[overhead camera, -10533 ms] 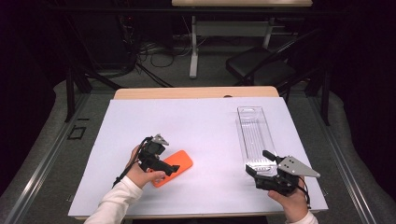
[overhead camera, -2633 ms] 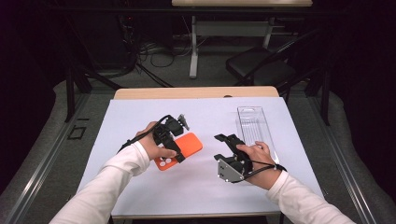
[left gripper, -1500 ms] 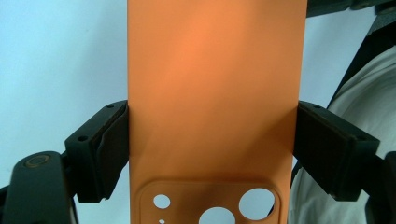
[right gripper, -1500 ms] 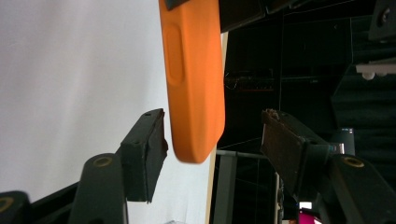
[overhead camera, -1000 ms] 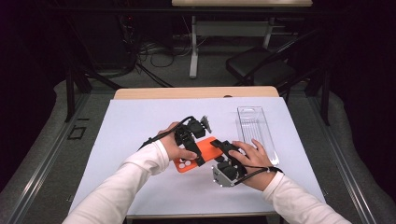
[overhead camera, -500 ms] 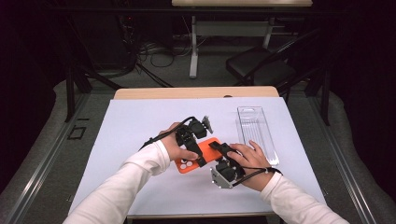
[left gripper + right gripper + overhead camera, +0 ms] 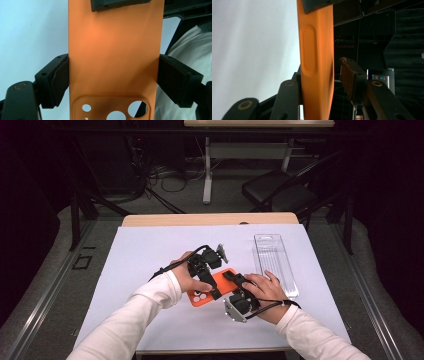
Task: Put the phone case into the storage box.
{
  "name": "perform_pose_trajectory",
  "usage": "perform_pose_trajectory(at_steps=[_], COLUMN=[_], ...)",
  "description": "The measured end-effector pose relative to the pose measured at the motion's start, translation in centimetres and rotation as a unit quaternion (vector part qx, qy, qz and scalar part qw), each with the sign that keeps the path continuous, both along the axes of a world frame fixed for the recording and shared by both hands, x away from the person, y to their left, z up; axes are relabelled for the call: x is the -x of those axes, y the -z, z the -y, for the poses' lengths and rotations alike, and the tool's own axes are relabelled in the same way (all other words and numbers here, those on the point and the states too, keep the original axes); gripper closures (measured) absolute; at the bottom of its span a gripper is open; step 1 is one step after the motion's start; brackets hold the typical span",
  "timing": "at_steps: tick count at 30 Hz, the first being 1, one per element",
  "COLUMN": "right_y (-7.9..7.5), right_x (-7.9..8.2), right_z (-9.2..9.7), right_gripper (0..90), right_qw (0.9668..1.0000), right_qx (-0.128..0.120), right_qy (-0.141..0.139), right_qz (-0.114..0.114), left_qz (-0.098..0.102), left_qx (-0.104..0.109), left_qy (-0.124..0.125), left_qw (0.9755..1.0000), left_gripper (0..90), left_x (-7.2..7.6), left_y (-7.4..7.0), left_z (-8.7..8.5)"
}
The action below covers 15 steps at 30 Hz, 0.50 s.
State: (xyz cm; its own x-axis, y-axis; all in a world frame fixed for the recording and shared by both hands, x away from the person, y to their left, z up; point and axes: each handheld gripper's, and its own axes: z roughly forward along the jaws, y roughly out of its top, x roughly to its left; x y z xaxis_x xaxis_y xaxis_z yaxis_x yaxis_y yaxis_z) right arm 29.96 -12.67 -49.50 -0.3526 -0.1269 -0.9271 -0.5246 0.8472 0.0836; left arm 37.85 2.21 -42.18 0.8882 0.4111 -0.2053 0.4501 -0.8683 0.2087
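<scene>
An orange phone case (image 7: 222, 280) with camera holes is held above the white table sheet (image 7: 150, 250) at its middle. My left gripper (image 7: 210, 282) is shut on it across its width; in the left gripper view both pads (image 7: 60, 77) press the case's (image 7: 113, 50) long edges. My right gripper (image 7: 234, 279) reaches in from the right at the case's end. Its jaws have just been closing. In the right gripper view the case (image 7: 317, 62) stands edge-on between them, against the left jaw, with a thin gap to the right pad (image 7: 348, 77).
A clear plastic packaging tray (image 7: 275, 265) lies lengthwise on the sheet at the right, just beyond my right hand. The wooden table edge (image 7: 210, 219) runs along the back. A chair (image 7: 280, 190) and cables stand on the floor behind.
Since the earliest frames my left gripper has carried the case from the front left to the middle, and my right gripper has come over to its end. In the last second both hands hold still.
</scene>
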Motion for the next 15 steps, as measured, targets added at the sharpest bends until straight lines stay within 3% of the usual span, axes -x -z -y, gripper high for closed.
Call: perform_pose_trajectory(at_steps=[15], right_y=[0.18], right_x=[-0.19], right_z=[-0.03], right_gripper=[66.4], right_qw=[0.9999], right_qx=[0.002], right_qy=[0.006], right_qz=[0.014], left_qz=[-0.011], left_qx=[0.010], left_qy=[-0.008], left_qw=[0.9999], left_gripper=[16.1], left_x=[-0.15], left_y=[0.05], left_z=[-0.08])
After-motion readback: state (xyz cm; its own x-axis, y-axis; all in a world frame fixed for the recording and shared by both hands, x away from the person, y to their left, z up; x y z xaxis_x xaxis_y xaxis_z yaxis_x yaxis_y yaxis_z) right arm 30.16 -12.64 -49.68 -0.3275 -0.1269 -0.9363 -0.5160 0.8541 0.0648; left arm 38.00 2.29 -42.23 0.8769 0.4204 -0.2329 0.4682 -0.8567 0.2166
